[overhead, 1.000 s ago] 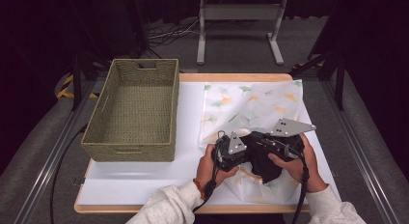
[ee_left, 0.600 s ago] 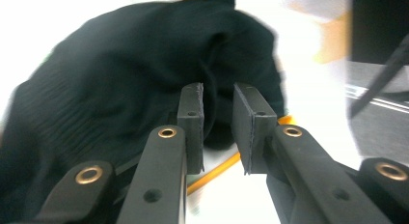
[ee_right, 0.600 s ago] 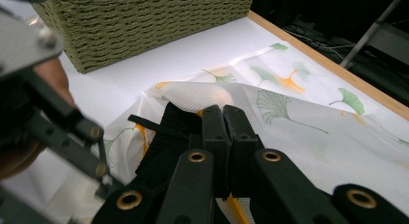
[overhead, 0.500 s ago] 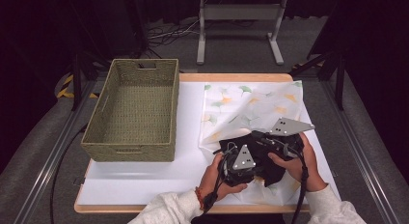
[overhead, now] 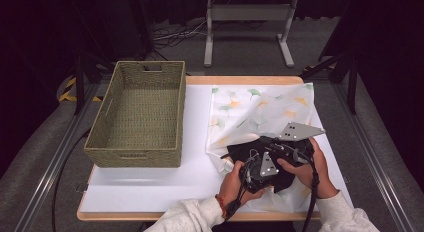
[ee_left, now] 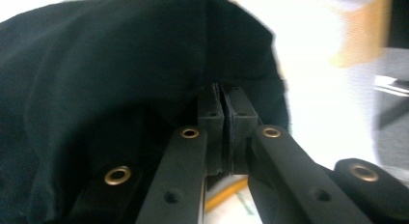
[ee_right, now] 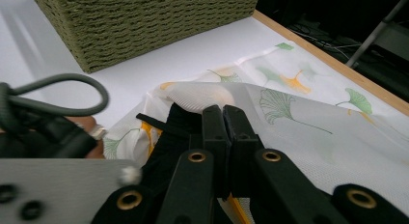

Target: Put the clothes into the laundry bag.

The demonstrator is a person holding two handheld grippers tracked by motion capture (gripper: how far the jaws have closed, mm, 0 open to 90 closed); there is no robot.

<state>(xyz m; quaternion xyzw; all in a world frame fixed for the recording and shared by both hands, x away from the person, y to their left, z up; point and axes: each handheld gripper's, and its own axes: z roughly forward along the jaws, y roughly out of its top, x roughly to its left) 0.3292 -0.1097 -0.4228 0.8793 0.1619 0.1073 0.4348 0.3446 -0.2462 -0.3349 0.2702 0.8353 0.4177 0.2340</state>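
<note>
Black cloth (overhead: 250,154) is pinched by both grippers; the left gripper (overhead: 256,168) has swung under the right gripper (overhead: 280,144), likely starting a fold.

The tabletop (overhead: 150,184) is seen from above, looking forward and down. The black cloth (ee_left: 96,79) is viewed very close along the left jaws. The basket (ee_right: 144,21) is shared by the high and right gripper views.

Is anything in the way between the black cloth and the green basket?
Nothing visible is. The black cloth is pinched in both grippers over the leaf-print cloth, and bare white table lies between it and the open basket.
</note>
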